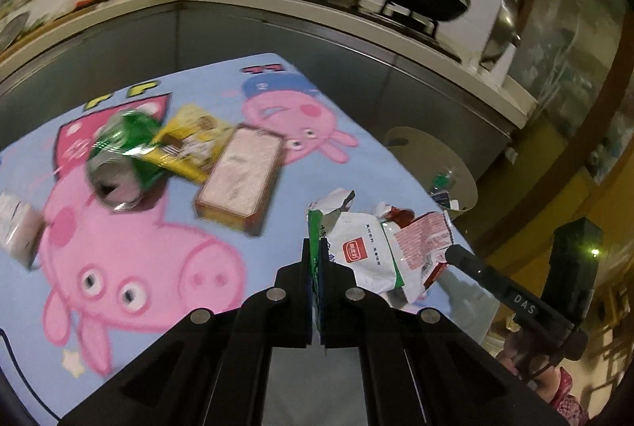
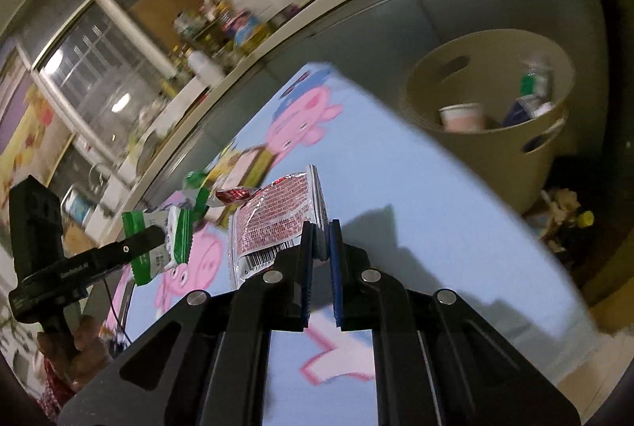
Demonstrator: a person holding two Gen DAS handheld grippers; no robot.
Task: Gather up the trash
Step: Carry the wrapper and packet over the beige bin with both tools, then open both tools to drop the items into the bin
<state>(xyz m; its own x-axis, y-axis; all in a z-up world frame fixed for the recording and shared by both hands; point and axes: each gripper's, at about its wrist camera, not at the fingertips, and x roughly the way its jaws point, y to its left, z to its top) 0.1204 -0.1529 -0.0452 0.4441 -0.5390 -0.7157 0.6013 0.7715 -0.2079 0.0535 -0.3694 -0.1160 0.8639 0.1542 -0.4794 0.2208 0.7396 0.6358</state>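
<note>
Left claw (image 1: 316, 259): clamped on the green edge of a white-and-green wrapper (image 1: 356, 247), which stands up from between the pads and spreads to the right, above the desk.
Right claw (image 2: 321, 239): pressed together on the edge of a red-printed clear wrapper (image 2: 273, 220); the packet fans out up and to the left of the pads, barcode end lowest.
The two wrappers: in the left wrist view the red one (image 1: 420, 239) sits just beside the white one, overlapping its right edge.
Desk (image 1: 277, 366): covered by a light blue cloth with pink cartoon pigs.
Still on the desk: a crushed green can (image 1: 119, 160), a yellow packet (image 1: 190, 144) touching it, a flat pinkish box (image 1: 241, 176) just beside the packet, all well apart from the left claw.
Bin (image 2: 491, 152): beige, round, beyond the desk's far edge; it holds a paper cup (image 2: 461, 117) and a green-capped bottle (image 2: 535, 85).
Cut off: a pale object (image 1: 16, 228) at the left border, too cropped to name.
Hard to make out: motion blur smears the counter clutter and the print on both wrappers.
</note>
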